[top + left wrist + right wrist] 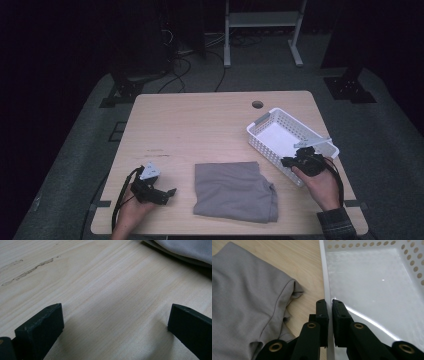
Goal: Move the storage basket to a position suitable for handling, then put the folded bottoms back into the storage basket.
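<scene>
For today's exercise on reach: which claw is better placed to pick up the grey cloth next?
Left. The left claw is open beside the grey cloth; the right claw is shut on the basket rim.

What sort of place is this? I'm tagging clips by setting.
Probably a lab or recording room: a bare wooden table on grey carpet, dark surroundings, loose cables and a metal stand behind it.

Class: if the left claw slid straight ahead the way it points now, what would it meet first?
Probably the grey cloth. The open left claw faces bare table, with the cloth's edge beyond; depth is uncertain.
</scene>
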`<move>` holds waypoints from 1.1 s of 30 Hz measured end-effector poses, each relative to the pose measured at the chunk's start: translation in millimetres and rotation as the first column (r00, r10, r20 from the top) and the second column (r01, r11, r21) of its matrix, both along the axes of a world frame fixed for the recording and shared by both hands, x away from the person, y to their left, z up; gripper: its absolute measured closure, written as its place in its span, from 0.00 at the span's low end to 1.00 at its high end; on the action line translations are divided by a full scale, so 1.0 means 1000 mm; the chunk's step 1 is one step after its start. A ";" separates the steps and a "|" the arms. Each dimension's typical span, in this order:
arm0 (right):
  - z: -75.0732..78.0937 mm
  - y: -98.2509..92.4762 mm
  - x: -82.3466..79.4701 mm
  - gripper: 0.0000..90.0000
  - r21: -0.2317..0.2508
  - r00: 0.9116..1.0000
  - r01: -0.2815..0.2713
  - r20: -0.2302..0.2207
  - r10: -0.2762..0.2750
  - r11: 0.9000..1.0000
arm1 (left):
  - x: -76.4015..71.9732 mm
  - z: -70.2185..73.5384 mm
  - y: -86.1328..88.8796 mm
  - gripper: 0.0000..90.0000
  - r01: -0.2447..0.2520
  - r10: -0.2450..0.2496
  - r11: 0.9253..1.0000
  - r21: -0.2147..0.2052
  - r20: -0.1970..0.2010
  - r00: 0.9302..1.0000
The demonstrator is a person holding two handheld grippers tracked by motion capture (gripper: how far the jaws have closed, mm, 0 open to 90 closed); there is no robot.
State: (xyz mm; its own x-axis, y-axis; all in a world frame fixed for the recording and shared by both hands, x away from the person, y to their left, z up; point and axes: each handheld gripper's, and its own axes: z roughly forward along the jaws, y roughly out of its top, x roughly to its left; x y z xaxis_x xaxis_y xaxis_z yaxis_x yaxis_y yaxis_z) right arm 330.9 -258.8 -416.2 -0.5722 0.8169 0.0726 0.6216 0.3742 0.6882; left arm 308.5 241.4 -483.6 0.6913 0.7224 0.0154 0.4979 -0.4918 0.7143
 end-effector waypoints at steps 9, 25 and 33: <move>-0.002 -0.002 0.003 0.78 0.004 1.000 0.003 -0.009 -0.003 1.000 | 0.000 0.000 0.000 0.00 0.000 0.000 1.000 0.000 0.000 1.000; 0.017 0.014 0.000 0.35 0.069 0.990 -0.112 0.099 0.105 0.991 | 0.001 0.000 0.000 0.00 0.000 0.000 1.000 -0.001 0.002 1.000; 0.021 0.029 -0.003 0.22 0.087 0.978 -0.181 0.120 0.170 0.980 | 0.001 0.000 0.000 0.00 -0.001 0.001 1.000 -0.001 0.001 1.000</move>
